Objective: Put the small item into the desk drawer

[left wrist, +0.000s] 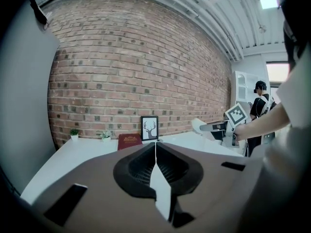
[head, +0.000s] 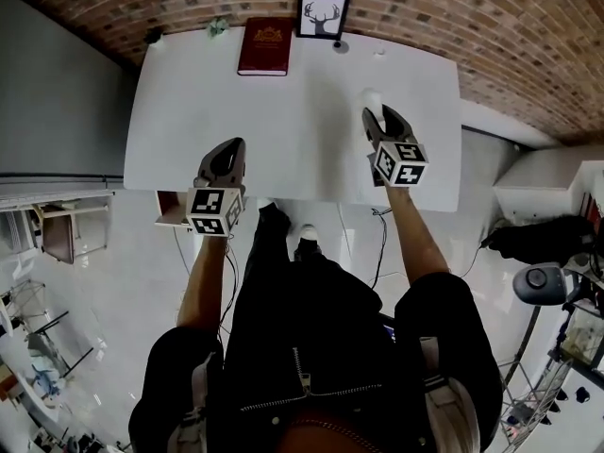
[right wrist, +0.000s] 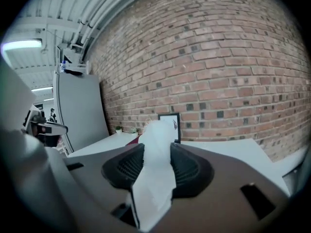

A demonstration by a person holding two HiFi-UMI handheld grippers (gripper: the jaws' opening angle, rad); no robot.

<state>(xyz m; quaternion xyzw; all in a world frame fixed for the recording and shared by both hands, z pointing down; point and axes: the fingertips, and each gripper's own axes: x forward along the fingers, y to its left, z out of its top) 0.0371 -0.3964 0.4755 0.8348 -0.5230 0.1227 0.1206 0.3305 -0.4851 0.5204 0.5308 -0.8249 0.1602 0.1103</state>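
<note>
Nearest me, the person's left tool (head: pixel 229 147) hangs at the front edge of the white surface (head: pixel 283 140), its jaws pressed together on nothing. It sits just above what looks like the drawer (head: pixel 173 210), open under the left corner, placed there, I'd guess, to tend that drawer. A little further in, the right tool (head: pixel 378 113) is clenched on the small white item (head: pixel 371 95), a pale, crumpled-looking piece poking out past the tips. It seems to be held off the surface, ready to be carried. It is not in the drawer yet, which lies well off to the left. At the back, a dark red book (head: pixel 265 47) and a framed stag picture (head: pixel 322 14) sit by the brick wall (head: pixel 453 26), clear of the work.
</note>
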